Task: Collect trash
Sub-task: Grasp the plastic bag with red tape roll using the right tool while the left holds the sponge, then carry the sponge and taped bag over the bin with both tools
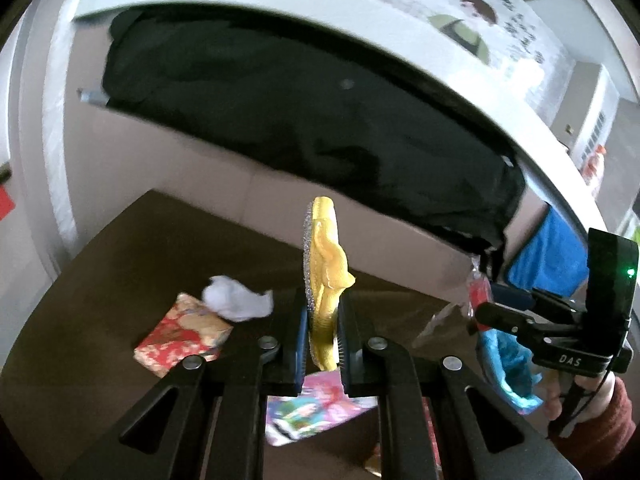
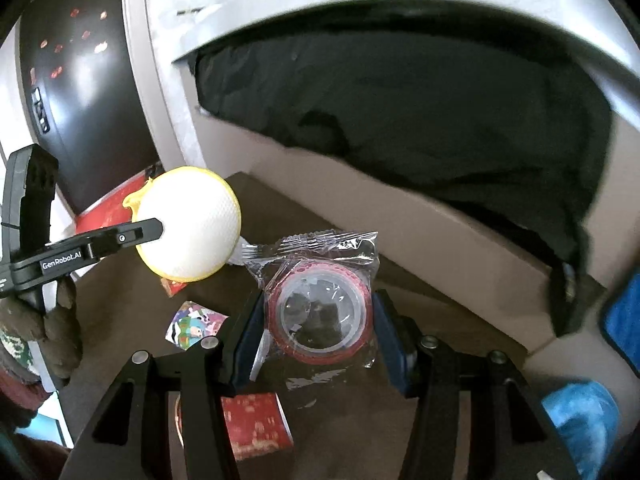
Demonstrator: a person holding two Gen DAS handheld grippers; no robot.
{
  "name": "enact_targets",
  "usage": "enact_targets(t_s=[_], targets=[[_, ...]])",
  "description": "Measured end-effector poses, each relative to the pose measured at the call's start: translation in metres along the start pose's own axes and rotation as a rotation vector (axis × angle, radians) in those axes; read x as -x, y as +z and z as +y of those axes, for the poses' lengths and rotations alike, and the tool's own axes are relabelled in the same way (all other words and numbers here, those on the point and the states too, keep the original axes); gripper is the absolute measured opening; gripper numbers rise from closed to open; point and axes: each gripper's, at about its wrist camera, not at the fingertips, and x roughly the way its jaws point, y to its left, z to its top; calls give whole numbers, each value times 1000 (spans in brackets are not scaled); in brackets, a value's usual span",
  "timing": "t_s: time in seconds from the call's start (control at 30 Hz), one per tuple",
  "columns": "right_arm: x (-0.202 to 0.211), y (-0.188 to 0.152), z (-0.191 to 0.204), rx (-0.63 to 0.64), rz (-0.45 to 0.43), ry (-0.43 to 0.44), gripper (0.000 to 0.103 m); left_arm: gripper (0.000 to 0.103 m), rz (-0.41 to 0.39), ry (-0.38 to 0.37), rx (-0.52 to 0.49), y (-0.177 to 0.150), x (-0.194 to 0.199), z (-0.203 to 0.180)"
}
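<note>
My left gripper [image 1: 322, 332] is shut on a yellow round lid-like piece of trash [image 1: 325, 276], held edge-on above the brown table [image 1: 120, 272]; in the right wrist view it shows as a white disc with a yellow rim [image 2: 188, 226] in the left gripper [image 2: 154, 227]. My right gripper [image 2: 318, 332] is shut on a clear plastic packet holding a red-rimmed round cup [image 2: 318, 316], lifted above the table. The right gripper also shows at the right of the left wrist view [image 1: 480, 312]. A large bin lined with a black bag [image 1: 304, 120] opens ahead, also in the right wrist view [image 2: 420, 120].
On the table lie a crumpled white tissue [image 1: 236, 300], a red patterned packet [image 1: 180, 336] and a colourful wrapper [image 1: 316, 408]. A red packet [image 2: 252, 424] and a cartoon wrapper [image 2: 194, 324] lie below the right gripper. Blue plastic [image 2: 580, 420] lies at the right.
</note>
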Motion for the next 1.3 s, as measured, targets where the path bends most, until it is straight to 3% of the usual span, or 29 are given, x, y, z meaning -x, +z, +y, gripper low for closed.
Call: enact_targets(t_s=[0.4,0.73,1.3], targets=[[70,-28,-19,-101,-137,-55,50,13,-73,-26,-145,-14,28,-100],[143,-70,-43,-137,-260,-156,50,13,-123,-122,-207,-46,38,-184],[243,-143,-117,-290,-369,-351,50,13,-92,-241,-364,-82,11,-310]])
